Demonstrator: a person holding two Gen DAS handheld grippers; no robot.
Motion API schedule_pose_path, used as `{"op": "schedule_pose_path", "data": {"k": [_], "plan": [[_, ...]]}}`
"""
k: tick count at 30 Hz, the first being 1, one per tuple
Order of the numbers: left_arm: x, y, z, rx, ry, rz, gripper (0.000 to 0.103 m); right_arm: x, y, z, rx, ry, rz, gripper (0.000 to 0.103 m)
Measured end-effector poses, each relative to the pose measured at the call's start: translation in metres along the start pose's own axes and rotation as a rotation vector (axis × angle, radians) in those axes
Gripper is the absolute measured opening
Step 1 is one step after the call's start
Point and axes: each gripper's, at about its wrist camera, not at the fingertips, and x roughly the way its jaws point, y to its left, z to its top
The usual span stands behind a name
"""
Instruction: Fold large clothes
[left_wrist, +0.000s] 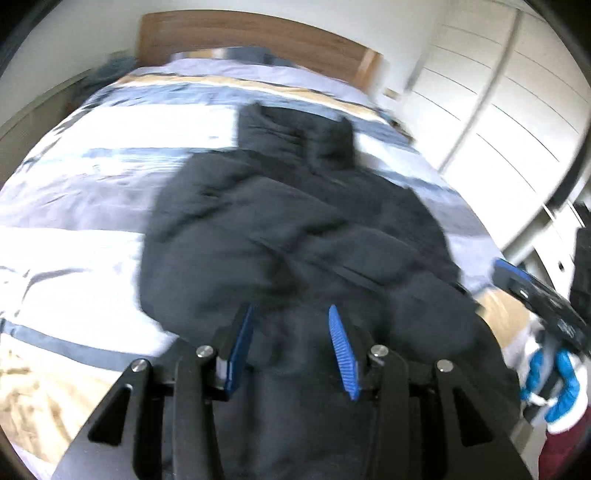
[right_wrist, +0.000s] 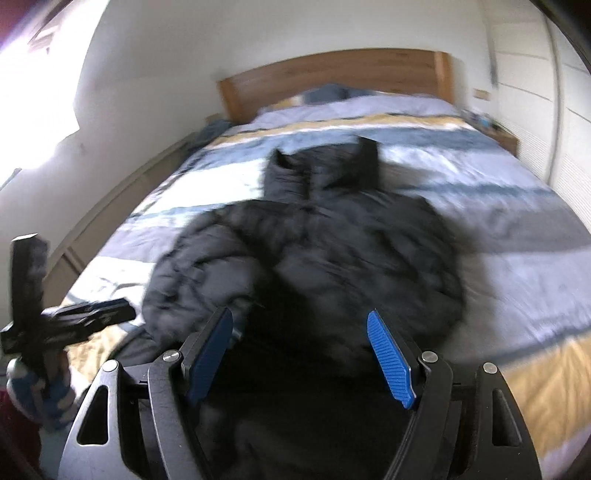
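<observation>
Black jacket (right_wrist: 314, 251) on blue, white and yellow striped bedspread (right_wrist: 480, 206).

Left claw (left_wrist: 291, 325) parted over black puffer jacket (left_wrist: 295, 229), striped duvet (left_wrist: 92, 177), wooden headboard (left_wrist: 240, 37)

Wooden headboard (right_wrist: 332, 74), striped bedspread (right_wrist: 480, 192), white wardrobe (left_wrist: 498, 103), bright window light
</observation>
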Motion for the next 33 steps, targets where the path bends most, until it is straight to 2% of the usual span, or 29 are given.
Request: {"op": "schedule_pose_path", "data": {"k": [6,11,14,17,22,25,28,33], "plan": [[0.02,0.047,0.023,-0.064,-0.009,0.077,0.04,0.041,0.056,0.021,-0.119,0.026,0.088,0.075],[0.057,0.064,0.018,-0.099,0.053,0.095,0.04,0.075,0.077,0.003,-0.198,0.094,0.145,0.075],[0.079,0.06,0.006,-0.102,0.095,0.096,0.04,0.089,0.065,-0.016,-0.224,0.132,0.106,0.074],[0.09,0.053,-0.008,-0.093,0.118,0.116,0.041,0.099,0.036,-0.034,-0.195,0.174,0.045,0.073],[0.07,0.04,-0.01,-0.108,0.081,0.08,0.041,0.083,-0.014,-0.047,-0.052,0.195,0.038,0.073],[0.056,0.023,-0.009,-0.075,0.061,0.077,0.041,0.066,-0.013,-0.045,-0.086,0.165,0.011,0.073],[0.062,0.007,-0.015,-0.059,0.102,0.058,0.041,0.059,-0.01,-0.044,-0.112,0.149,-0.009,0.073],[0.06,-0.012,-0.033,-0.025,0.138,0.116,0.041,0.067,-0.014,-0.062,-0.146,0.214,-0.047,0.074]]}}
